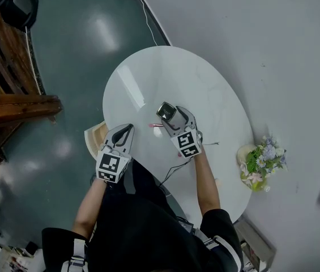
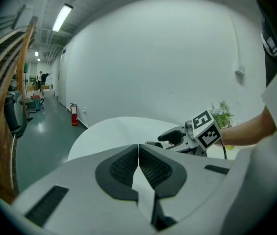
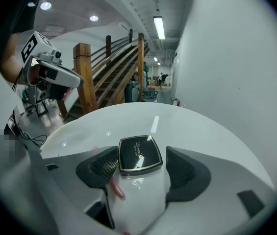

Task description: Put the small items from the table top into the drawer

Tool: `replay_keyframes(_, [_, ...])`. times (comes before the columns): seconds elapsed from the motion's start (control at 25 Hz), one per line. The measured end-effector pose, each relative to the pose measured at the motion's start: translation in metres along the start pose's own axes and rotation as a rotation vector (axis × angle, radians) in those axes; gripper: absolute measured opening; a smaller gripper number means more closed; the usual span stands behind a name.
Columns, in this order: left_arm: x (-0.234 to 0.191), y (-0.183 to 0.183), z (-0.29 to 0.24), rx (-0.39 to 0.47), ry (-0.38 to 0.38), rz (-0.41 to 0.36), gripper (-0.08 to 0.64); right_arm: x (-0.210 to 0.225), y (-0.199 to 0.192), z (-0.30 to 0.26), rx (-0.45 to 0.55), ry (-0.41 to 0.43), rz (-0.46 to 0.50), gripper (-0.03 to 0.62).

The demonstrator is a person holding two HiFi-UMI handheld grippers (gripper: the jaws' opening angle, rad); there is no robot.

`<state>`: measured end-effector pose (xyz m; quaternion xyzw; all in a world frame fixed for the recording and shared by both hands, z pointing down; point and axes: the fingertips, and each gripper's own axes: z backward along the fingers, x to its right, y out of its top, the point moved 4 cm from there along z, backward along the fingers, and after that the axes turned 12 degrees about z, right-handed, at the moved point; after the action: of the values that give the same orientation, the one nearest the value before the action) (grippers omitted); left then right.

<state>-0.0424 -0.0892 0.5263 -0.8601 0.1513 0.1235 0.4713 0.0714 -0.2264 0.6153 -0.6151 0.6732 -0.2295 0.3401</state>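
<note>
Hovering over bench [image 1: 165,72] near edge: left gripper [image 1: 126,130], jaws pressed together, nothing between them. Pale drawer [image 1: 93,136] juts out from under bench rim just beside it. Mid-bench, small pink stick-like item [image 1: 156,126] lies flat, touching right gripper's left jaw. Right gripper [image 1: 170,115] tilted down, jaws spread wide. Black gold-trimmed compact [image 3: 138,153] lies flat on bench between pads, not clamped. Far right at bench edge: flower pot [image 1: 261,162].
</note>
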Motion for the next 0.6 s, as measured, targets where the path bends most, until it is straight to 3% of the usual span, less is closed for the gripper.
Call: replay_keyframes(0.6, [-0.0039,0.0068,-0.01,-0.003,-0.01,-0.004,0.021,-0.0014,-0.0096,-0.0104,-0.044,0.034,-0.011,0.296])
